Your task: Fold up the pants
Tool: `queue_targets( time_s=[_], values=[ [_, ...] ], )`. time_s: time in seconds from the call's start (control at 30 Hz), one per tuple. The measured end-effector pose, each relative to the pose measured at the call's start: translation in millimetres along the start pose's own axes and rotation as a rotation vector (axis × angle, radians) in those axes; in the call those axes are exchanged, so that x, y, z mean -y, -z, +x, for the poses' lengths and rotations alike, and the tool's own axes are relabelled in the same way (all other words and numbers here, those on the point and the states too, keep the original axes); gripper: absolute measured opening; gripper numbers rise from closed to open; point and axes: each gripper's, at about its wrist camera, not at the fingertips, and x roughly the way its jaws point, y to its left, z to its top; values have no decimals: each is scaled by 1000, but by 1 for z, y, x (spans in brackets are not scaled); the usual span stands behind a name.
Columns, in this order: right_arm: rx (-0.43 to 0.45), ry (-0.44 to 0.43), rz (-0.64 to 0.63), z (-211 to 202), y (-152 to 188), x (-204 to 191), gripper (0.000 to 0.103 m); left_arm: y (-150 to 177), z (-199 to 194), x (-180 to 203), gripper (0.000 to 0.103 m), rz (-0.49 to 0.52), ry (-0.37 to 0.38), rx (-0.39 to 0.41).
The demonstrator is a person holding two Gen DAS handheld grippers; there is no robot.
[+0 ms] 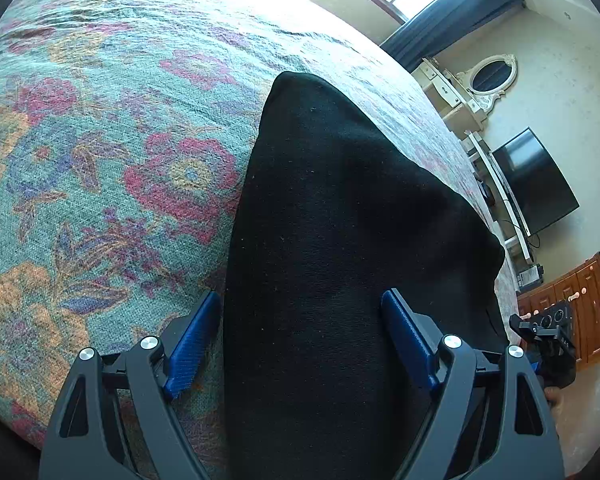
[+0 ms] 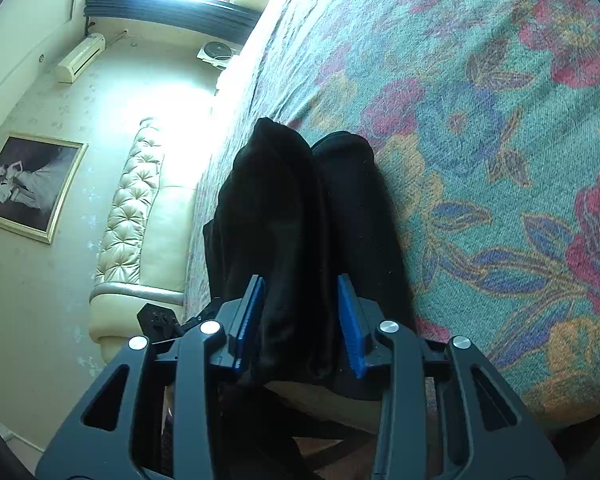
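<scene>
Black pants lie on the floral bedspread, running from near to far. Left gripper released, jaws wide, straddling the cloth. Right gripper half-closed around a bunched fold, pads beside the fabric; can't tell if it's pinched. Tufted headboard at left, TV and dresser at far right.

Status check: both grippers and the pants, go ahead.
Left gripper open, straddling the black pants. Right gripper part open around bunched fabric, grip unclear. Pants flat on floral bedspread. Nothing in the way.
</scene>
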Motion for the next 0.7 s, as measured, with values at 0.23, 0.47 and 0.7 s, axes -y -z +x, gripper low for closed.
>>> queue_targets(
  time_s=[0.23,0.47,0.7],
  values=[
    [-54,52,-111,6,12,-19,53,6,-4,0,81,4,-1,1],
    [-38,144,-196,0,18,-34,11,8,-6,3,81,1,1,-10],
    [-22,186,-130,-10,10,-1,11,12,-8,10,81,4,17,-38]
  ],
)
